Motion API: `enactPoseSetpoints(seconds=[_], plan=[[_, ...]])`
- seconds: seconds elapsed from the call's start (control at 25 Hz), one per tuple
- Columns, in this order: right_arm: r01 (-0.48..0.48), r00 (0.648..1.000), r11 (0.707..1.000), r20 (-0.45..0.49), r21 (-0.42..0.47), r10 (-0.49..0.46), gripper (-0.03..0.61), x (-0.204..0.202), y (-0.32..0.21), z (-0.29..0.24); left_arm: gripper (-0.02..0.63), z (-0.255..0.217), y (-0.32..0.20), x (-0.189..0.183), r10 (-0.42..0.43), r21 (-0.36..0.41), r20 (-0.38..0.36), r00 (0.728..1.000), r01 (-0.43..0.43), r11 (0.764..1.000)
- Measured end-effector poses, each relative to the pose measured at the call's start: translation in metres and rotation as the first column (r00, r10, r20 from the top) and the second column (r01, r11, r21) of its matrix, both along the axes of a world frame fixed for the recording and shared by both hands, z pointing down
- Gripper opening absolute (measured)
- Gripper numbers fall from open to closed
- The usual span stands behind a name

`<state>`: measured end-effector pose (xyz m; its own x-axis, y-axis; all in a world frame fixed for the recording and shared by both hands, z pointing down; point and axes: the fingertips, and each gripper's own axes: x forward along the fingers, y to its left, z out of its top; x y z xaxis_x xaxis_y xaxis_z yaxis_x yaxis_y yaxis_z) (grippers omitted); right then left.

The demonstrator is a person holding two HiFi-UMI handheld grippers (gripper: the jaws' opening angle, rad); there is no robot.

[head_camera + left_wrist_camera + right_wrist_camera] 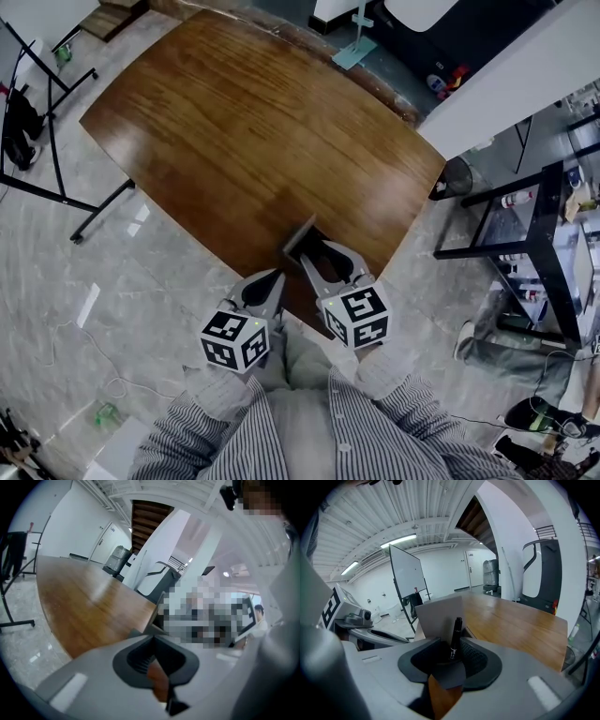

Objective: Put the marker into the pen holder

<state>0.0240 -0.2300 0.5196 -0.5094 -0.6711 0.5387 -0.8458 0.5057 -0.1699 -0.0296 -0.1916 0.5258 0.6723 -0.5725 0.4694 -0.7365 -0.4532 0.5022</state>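
A black marker (455, 637) stands upright in the grey pen holder (438, 616), whose tall back panel rises behind it. My right gripper (450, 651) is open, its jaws spread on either side of the marker with the pads apart from it. In the head view the pen holder (300, 234) sits at the near edge of the brown wooden table (234, 122), with the right gripper (326, 255) at it. The left gripper (272, 281) hangs just off the table edge to the left. Its jaws (152, 641) are shut with nothing in them.
A black stand (37, 141) is on the floor to the left of the table. A black metal shelf (544, 234) with bottles stands at the right. A whiteboard (408, 573) is further off in the room. Grey marbled floor surrounds the table.
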Motion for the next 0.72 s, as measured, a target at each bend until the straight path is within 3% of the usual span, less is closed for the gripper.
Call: enactPoseSetpoints(seconds=[0.56,0.72], plan=[[-0.007,1.000,1.000,0.016,0.009,0.007,0.145,-0.002,0.002,-0.008,0.008,-0.006,0.012,-0.002,-0.015,-0.004,-0.014,1.000,0.015,1.000],[0.026,0.999,0.999,0.032,0.042,-0.027,0.038,-0.005,0.016,-0.025,0.008,-0.016,0.011,0.001,-0.002,0.024,-0.021,1.000,0.003,1.000]])
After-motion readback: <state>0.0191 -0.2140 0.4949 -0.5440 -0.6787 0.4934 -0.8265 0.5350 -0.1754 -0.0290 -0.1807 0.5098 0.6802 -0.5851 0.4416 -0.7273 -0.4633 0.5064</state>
